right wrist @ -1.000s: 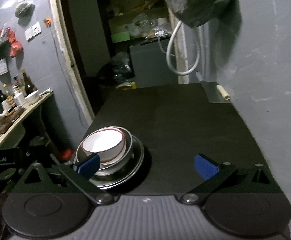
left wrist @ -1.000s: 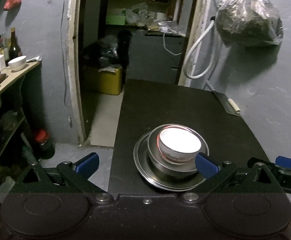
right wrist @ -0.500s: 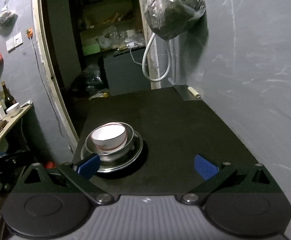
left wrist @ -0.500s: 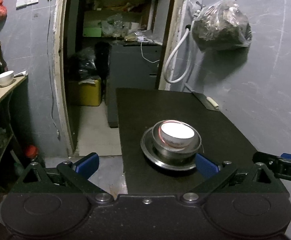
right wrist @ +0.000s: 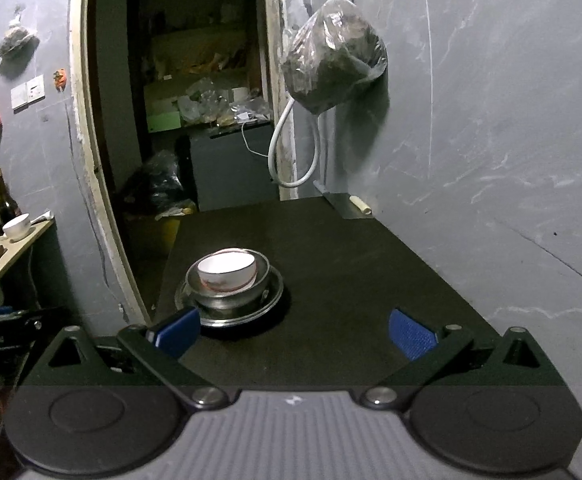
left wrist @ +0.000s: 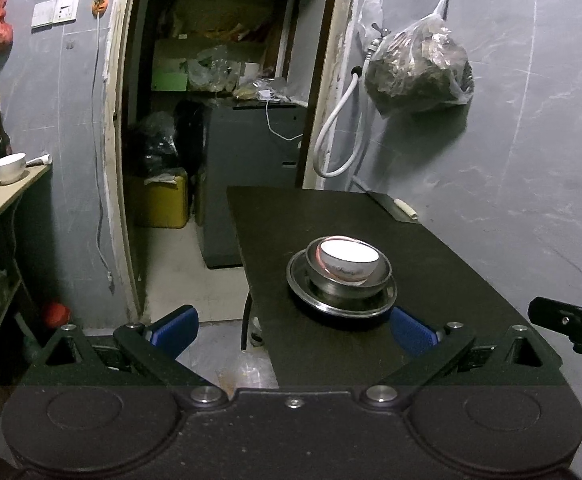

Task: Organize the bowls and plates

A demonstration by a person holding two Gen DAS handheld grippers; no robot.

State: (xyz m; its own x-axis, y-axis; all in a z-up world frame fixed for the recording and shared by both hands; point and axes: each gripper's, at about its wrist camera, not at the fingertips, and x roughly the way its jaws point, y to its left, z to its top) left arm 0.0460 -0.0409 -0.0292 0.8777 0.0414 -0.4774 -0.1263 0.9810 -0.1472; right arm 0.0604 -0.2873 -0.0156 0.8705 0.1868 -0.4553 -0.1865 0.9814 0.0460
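Note:
On the black table (left wrist: 431,256) (right wrist: 351,256) stands one stack: a white bowl (left wrist: 349,259) (right wrist: 228,269) with a red rim sits inside a steel bowl (left wrist: 347,283) (right wrist: 227,298), which rests on a steel plate (left wrist: 341,307) (right wrist: 273,300). My left gripper (left wrist: 291,328) is open and empty, back from the table's near edge, with the stack ahead and slightly right. My right gripper (right wrist: 293,330) is also open and empty, over the table's near edge, with the stack ahead at its left finger (right wrist: 175,332). The right gripper's tip (left wrist: 571,324) shows at the right edge of the left wrist view.
A grey wall with a hanging plastic bag (left wrist: 419,76) (right wrist: 333,64) and a white hose (left wrist: 335,140) runs along the table's right side. An open doorway (left wrist: 219,120) lies behind. At far left, a shelf (left wrist: 3,196) holds a white bowl (left wrist: 8,167) and bottles. A knife (right wrist: 351,204) lies at the table's back right.
Both grippers have pulled back and away from the stack, which now looks smaller and farther off. The stack itself has not moved. Both grippers stayed open.

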